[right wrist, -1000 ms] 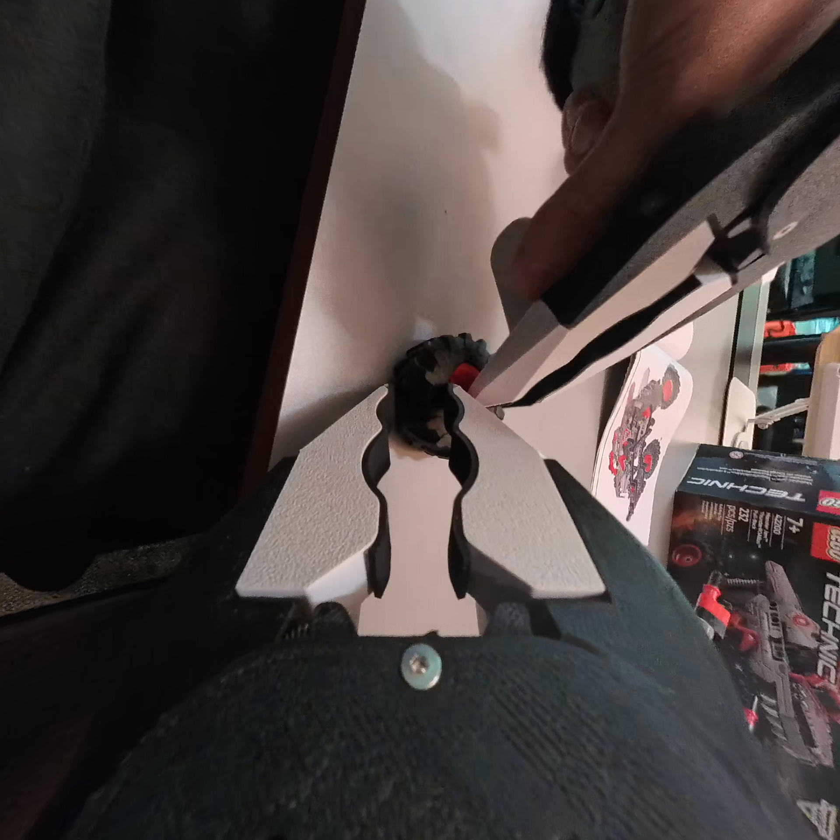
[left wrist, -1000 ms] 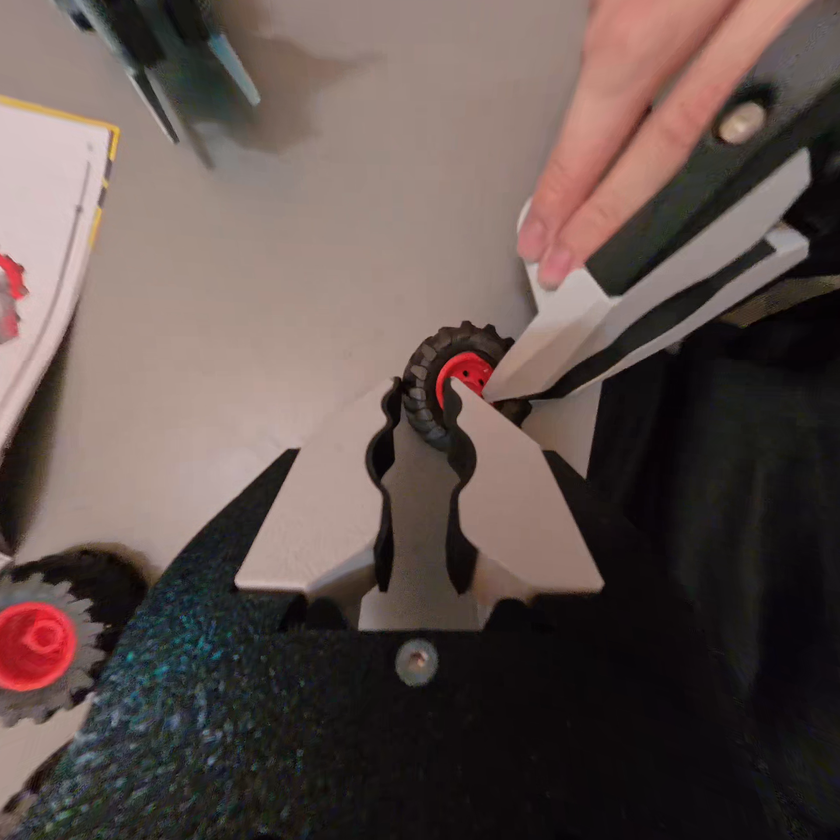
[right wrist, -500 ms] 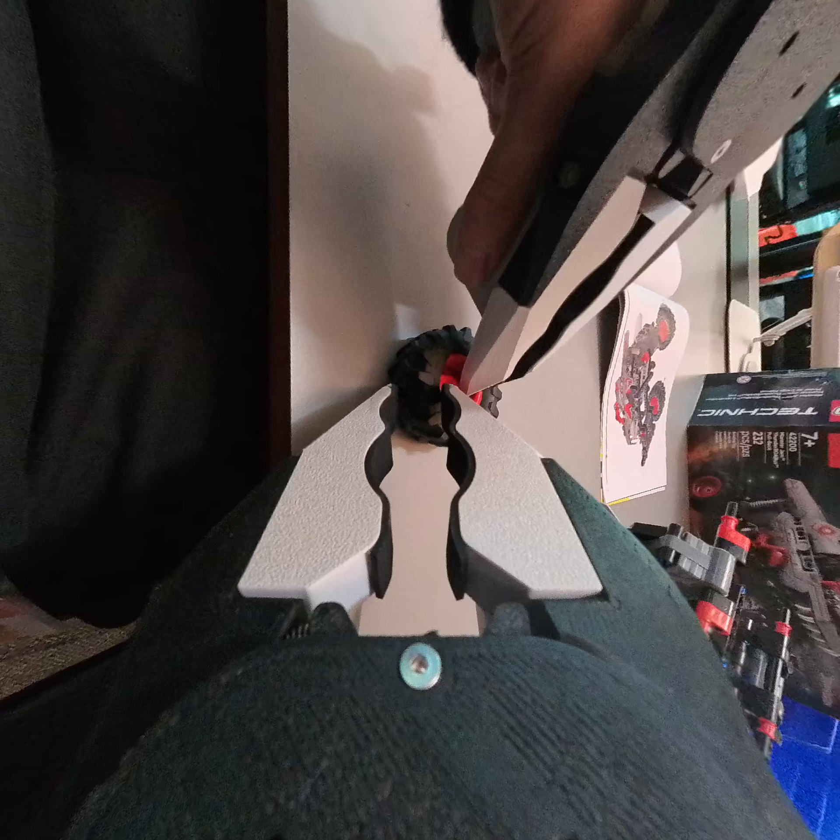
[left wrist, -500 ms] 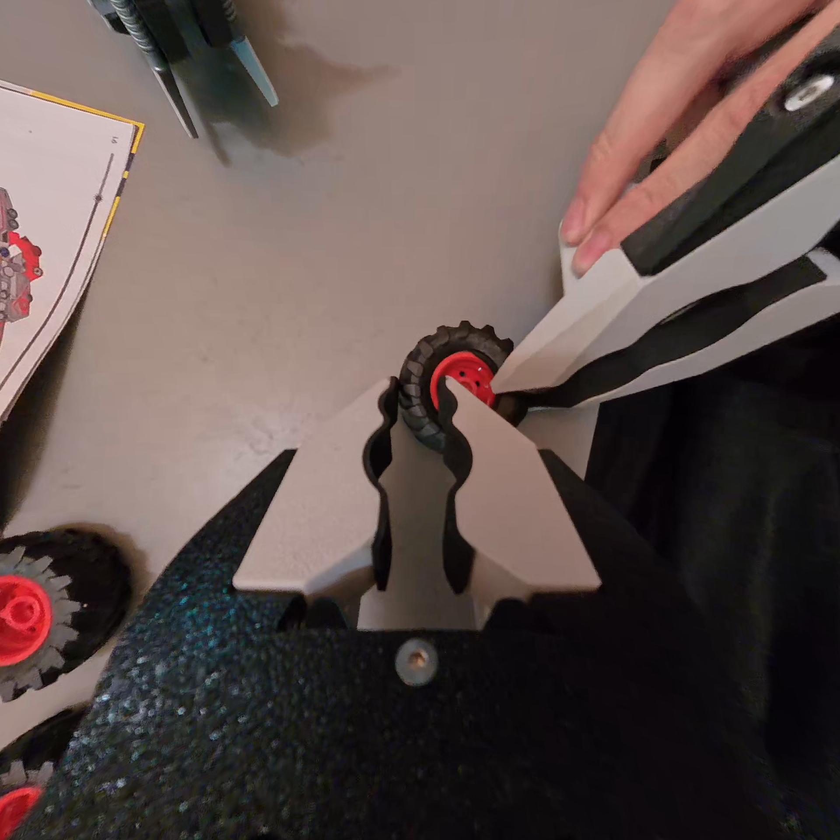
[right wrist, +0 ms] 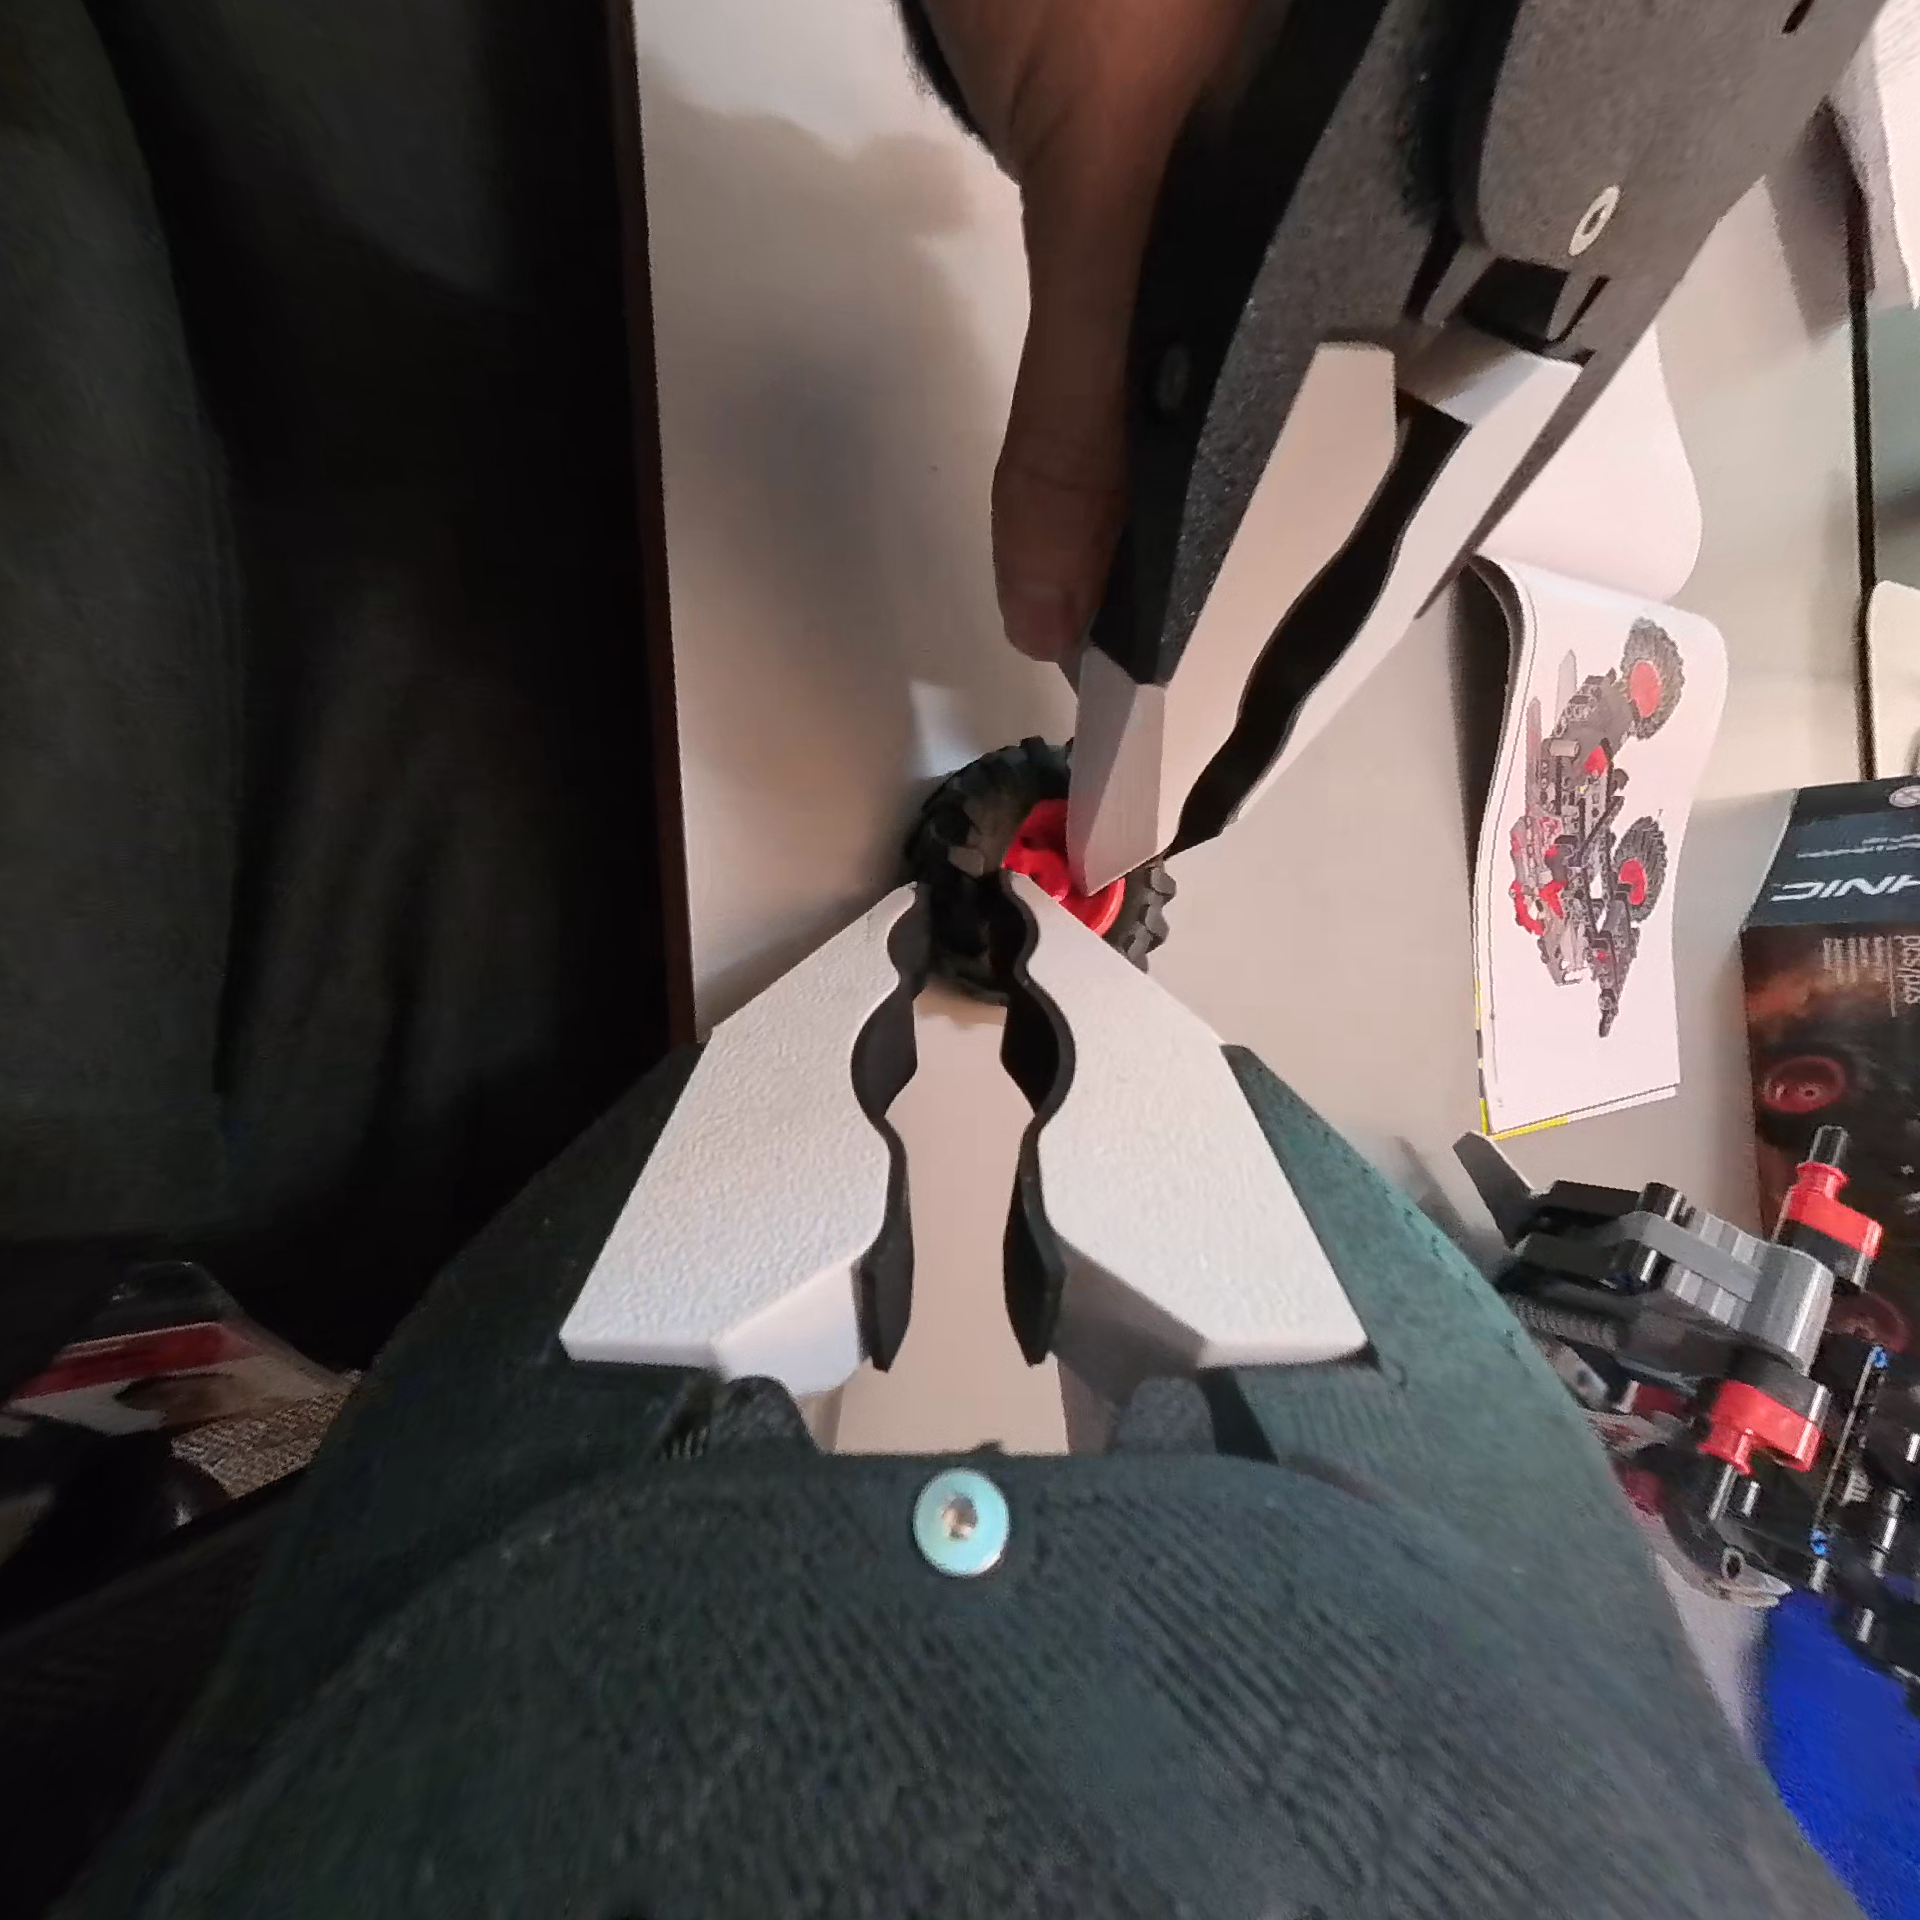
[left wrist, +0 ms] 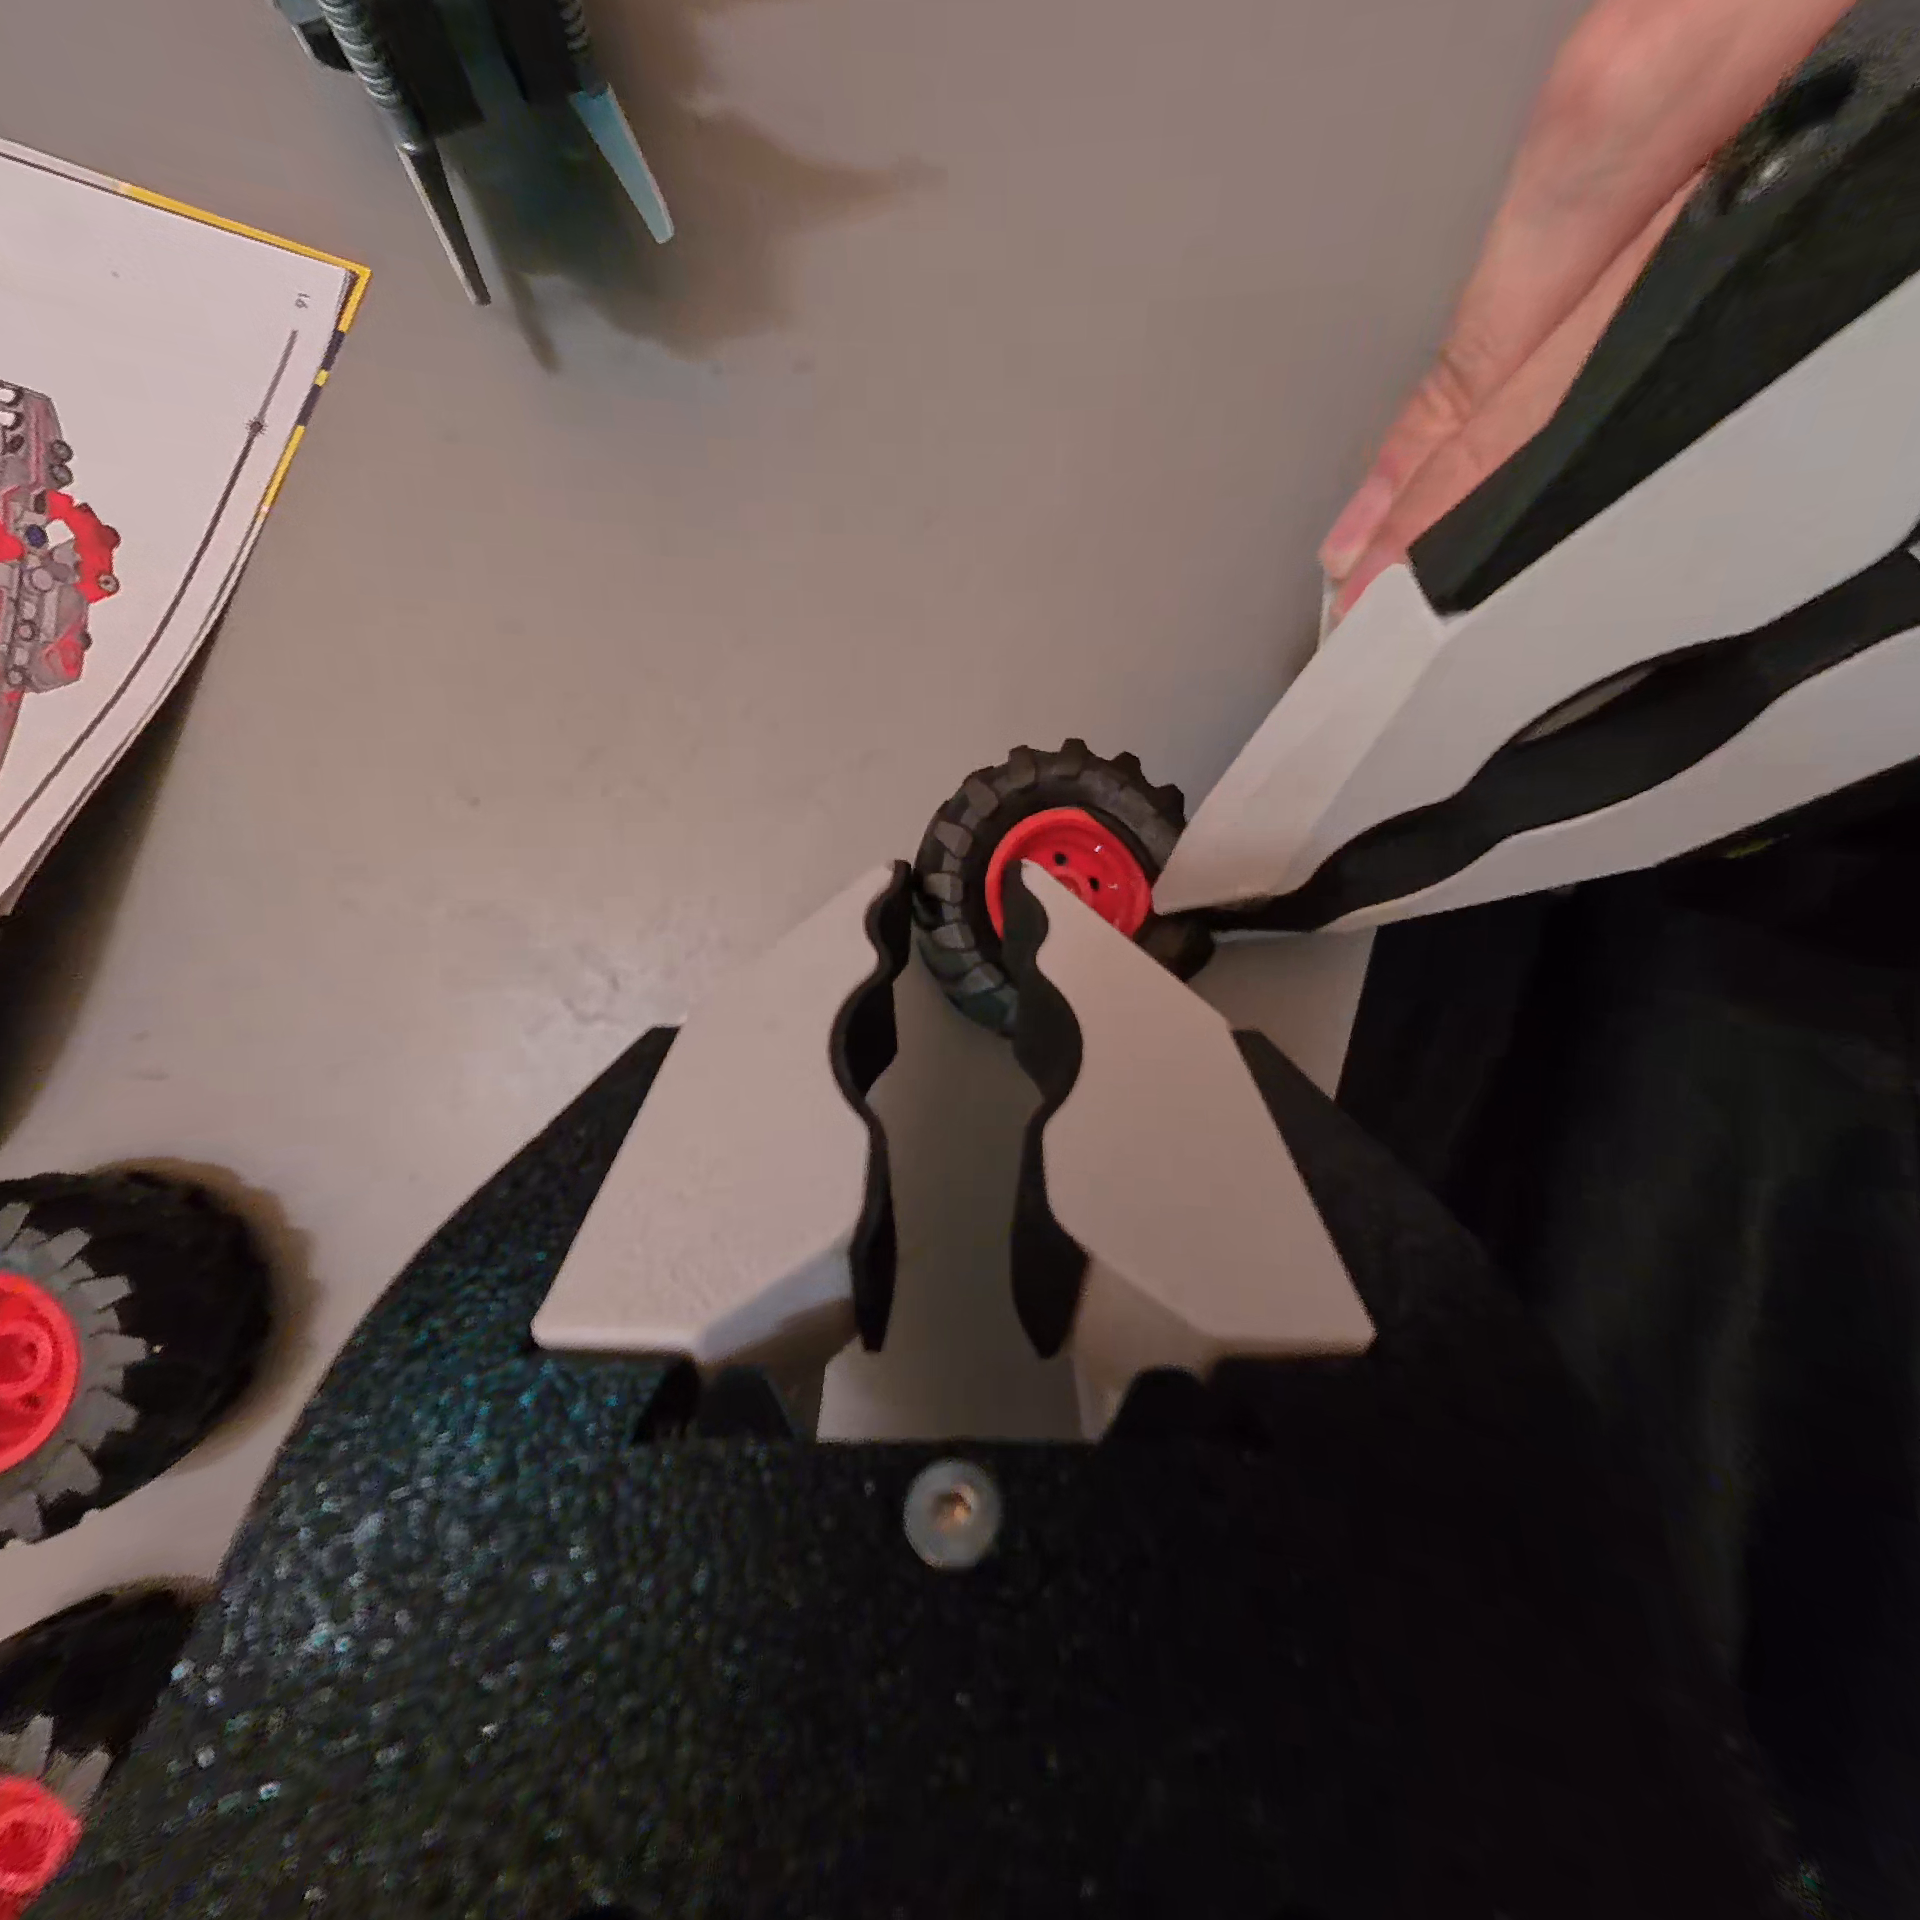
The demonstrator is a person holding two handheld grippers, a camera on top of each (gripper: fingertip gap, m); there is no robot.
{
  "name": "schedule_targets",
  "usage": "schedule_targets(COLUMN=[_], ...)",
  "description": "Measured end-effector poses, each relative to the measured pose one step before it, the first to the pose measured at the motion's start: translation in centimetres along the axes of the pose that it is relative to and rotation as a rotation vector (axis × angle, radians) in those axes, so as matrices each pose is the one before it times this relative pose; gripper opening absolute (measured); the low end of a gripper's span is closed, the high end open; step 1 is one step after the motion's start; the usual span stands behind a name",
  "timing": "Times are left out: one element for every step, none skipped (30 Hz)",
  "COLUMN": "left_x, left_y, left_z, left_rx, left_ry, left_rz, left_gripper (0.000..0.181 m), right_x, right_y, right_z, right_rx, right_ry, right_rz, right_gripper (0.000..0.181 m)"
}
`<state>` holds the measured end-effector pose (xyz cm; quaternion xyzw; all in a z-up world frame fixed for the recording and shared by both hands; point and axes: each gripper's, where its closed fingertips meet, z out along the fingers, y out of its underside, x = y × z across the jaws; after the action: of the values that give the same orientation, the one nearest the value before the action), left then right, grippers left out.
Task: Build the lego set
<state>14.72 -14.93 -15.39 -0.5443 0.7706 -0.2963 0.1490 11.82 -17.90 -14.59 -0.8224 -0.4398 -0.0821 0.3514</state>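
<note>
We hold one small wheel (left wrist: pixel 1049 883), black tyre on a red hub, between both claws at the table's near edge, at roughly 12 o'clock in each wrist view. The left gripper (left wrist: pixel 956 904) is narrowed onto the tyre tread, pads touching rubber on both sides, so we judge it clamped on the wheel. In the right wrist view the right gripper (right wrist: pixel 961 904) likewise pinches the tyre, while the left claw's tip comes in from 1 o'clock and presses against the red hub (right wrist: pixel 1049 868). Risk, as we judge it: rubber tread is compliant and round, so an uneven squeeze could make the wheel roll or pop out, and it sits close to the table edge (right wrist: pixel 649 520), where it would drop toward the dark fabric beyond. Around us: the instruction booklet (left wrist: pixel 135 499) at 10 o'clock, two larger wheels (left wrist: pixel 62 1351) at 8 o'clock, a dark tool (left wrist: pixel 499 135) at 11 o'clock; in the right view, the partly built model (right wrist: pixel 1714 1351) at 4 o'clock and the set's box (right wrist: pixel 1839 987) at 3 o'clock. Each claw crowds the other's approach.
</note>
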Motion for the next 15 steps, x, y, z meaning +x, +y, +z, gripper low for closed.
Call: schedule_targets(left_x=[0.004, 0.009, -0.003, -0.003, 0.013, 0.004, -0.001, 0.005, 0.008, -0.002, 0.008, 0.006, -0.001, 0.004, -0.003], left_y=[-0.008, -0.010, -0.006, -0.003, -0.011, 0.000, -0.004, -0.012, -0.007, -0.006, -0.008, -0.006, -0.010, -0.003, -0.001], left_z=[0.013, -0.006, 0.012, 0.002, 0.012, 0.005, 0.007, 0.001, 0.000, 0.007, 0.002, 0.002, -0.004, 0.004, 0.004], left_rx=[0.0019, 0.0014, 0.0014, 0.0024, 0.0037, 0.0034, 0.0015, 0.0000, -0.0002, 0.0005, 0.0019, 0.0037, 0.0046, 0.0041, 0.0031], left_ry=[-0.0019, -0.0022, -0.0010, 0.0010, 0.0026, 0.0021, 0.0004, -0.0016, -0.0027, -0.0023, -0.0017, -0.0007, 0.0007, 0.0017, 0.0024], left_rz=[-0.0021, 0.0000, -0.0013, -0.0022, -0.0037, -0.0031, -0.0013, 0.0002, 0.0008, 0.0000, -0.0004, -0.0013, -0.0029, -0.0034, -0.0034], left_gripper=[0.014, 0.014, 0.014, 0.014, 0.014, 0.014, 0.014, 0.014, 0.014, 0.014, 0.014, 0.014, 0.014, 0.014, 0.014], right_x=[-0.030, -0.028, -0.020, -0.035, -0.038, -0.018, -0.041, -0.009, -0.010, -0.024, -0.012, -0.053, -0.025, 0.006, 0.008], right_y=[-0.009, -0.023, -0.039, -0.017, -0.016, -0.024, -0.011, -0.030, -0.007, -0.007, -0.025, 0.014, -0.003, -0.012, -0.041], right_z=[-0.008, -0.014, -0.011, -0.025, -0.019, -0.010, -0.013, 0.001, 0.015, -0.008, 0.020, 0.007, 0.037, 0.021, 0.038], right_rx=[0.0019, 0.0043, 0.0100, 0.0099, 0.0048, -0.0034, -0.0113, -0.0130, -0.0119, -0.0098, -0.0101, -0.0187, -0.0249, -0.0244, -0.0116], right_ry=[-0.0056, -0.0088, -0.0099, -0.0093, -0.0045, -0.0004, 0.0026, 0.0019, -0.0013, -0.0024, 0.0026, 0.0052, 0.0118, 0.0085, -0.0033], right_rz=[0.0102, 0.0083, 0.0150, 0.0134, 0.0034, -0.0015, -0.0115, -0.0136, -0.0030, -0.0103, -0.0178, -0.0187, -0.0400, -0.0273, -0.0089], right_gripper=[0.009, 0.008, 0.008, 0.008, 0.007, 0.007, 0.007, 0.006, 0.006, 0.006, 0.006, 0.006, 0.006, 0.006, 0.006])
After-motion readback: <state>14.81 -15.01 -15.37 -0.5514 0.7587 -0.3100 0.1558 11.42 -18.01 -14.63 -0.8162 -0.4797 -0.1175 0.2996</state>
